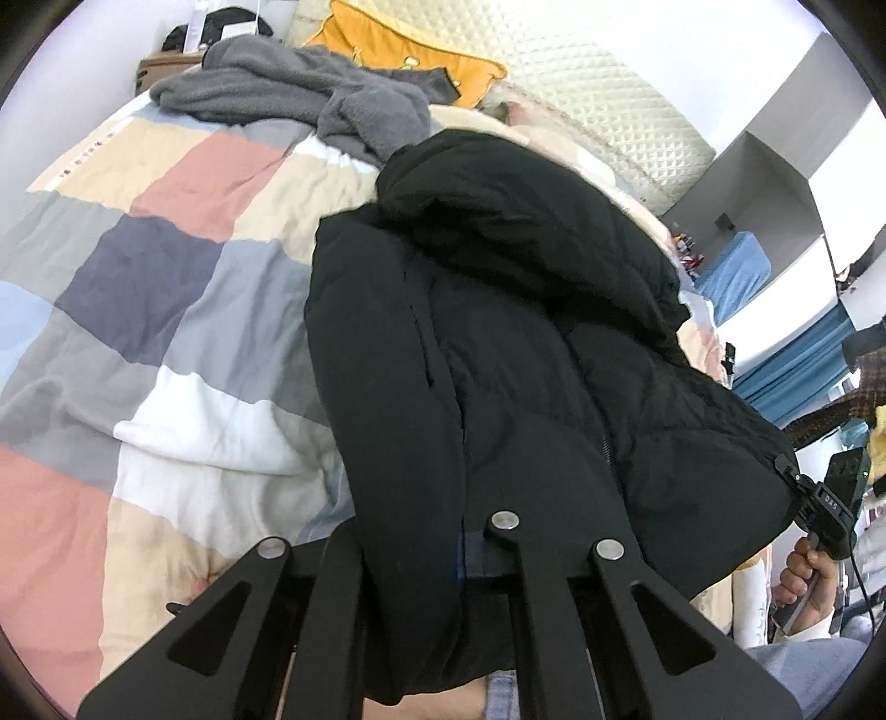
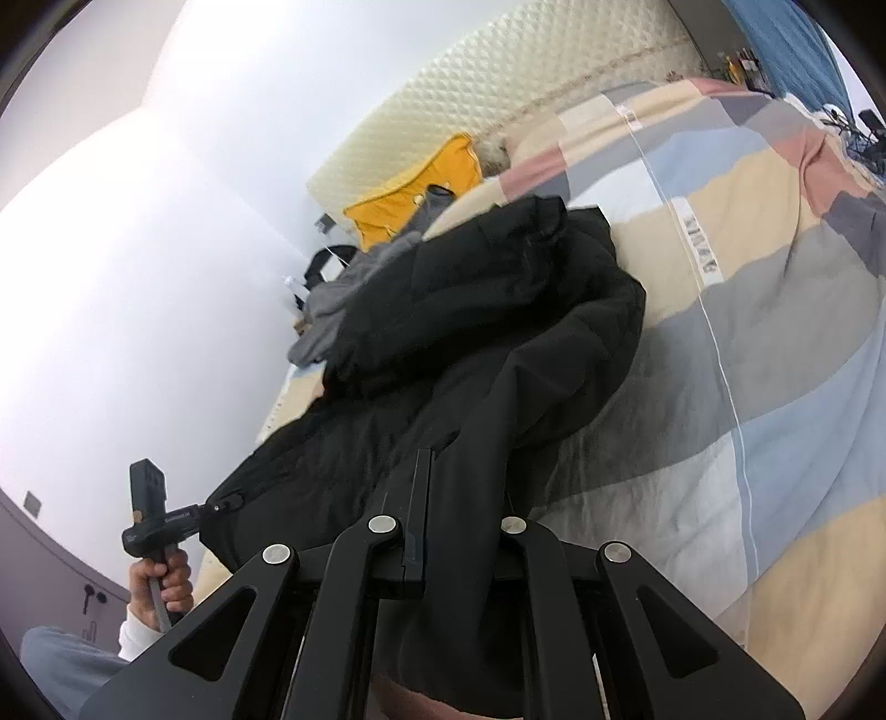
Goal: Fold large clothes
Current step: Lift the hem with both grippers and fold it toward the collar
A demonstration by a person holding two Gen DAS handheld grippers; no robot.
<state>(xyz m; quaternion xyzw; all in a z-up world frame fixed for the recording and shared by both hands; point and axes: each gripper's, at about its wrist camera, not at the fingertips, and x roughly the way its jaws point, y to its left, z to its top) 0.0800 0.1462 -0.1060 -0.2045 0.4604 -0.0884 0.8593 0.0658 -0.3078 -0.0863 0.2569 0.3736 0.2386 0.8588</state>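
Observation:
A large black padded jacket point(image 1: 498, 343) lies lengthwise on the patchwork quilt point(image 1: 183, 310), its hood end far from me. My left gripper point(image 1: 437, 554) is shut on the jacket's near hem; the cloth drapes over the fingers and hides them. The right gripper point(image 1: 805, 493) grips the hem's other corner at the right edge of that view. In the right wrist view the jacket point(image 2: 470, 360) runs away from my right gripper point(image 2: 465, 531), which is shut on the hem, with one black finger point(image 2: 418, 509) showing on top. The left gripper point(image 2: 213, 507) holds the far corner there.
A grey fleece garment point(image 1: 293, 94) and an orange pillow point(image 1: 410, 44) lie at the head of the bed by the quilted headboard point(image 1: 598, 94). The quilt point(image 2: 747, 332) spreads wide on the right. A white wall point(image 2: 138, 221) stands beside the bed.

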